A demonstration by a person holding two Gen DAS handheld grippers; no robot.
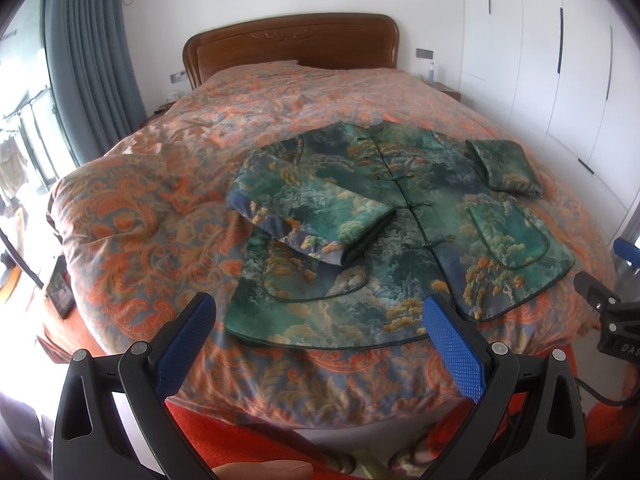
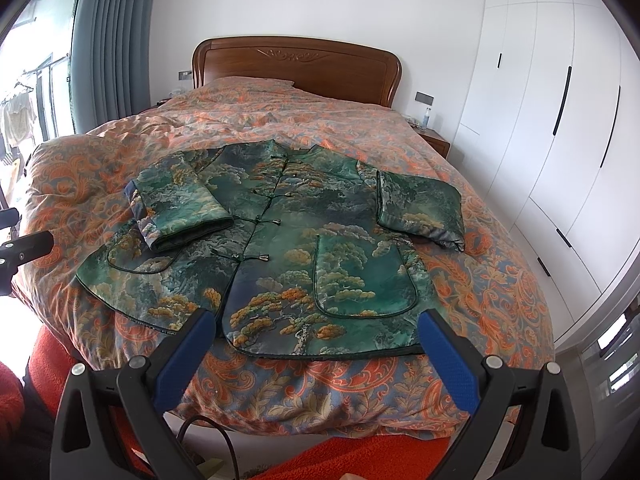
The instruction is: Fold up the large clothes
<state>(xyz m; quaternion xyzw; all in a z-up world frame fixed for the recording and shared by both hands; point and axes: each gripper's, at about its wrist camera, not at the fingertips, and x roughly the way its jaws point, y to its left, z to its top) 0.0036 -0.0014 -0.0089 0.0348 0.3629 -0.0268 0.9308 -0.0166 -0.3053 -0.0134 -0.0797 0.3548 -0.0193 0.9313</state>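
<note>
Holding my left gripper (image 1: pixel 320 320) and right gripper (image 2: pixel 316 336) spread wide and empty, I saw the green jacket (image 1: pixel 400 216) lying flat on the bedspread (image 1: pixel 160 184) just beyond both fingertips, its sleeves folded inward, neither gripper touching it.

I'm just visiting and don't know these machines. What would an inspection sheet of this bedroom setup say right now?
Surface: bed with an orange patterned quilt, rumpled.
Job's things: green jacket lying flat, buttoned, both sleeves folded in.
Clutter: a bottle on the nightstand.
Grippers: left gripper and right gripper both open, holding nothing, near the jacket's hem.
Cables: black cable below the right gripper.
Surroundings: wooden headboard, white wardrobe, grey curtain.
</note>
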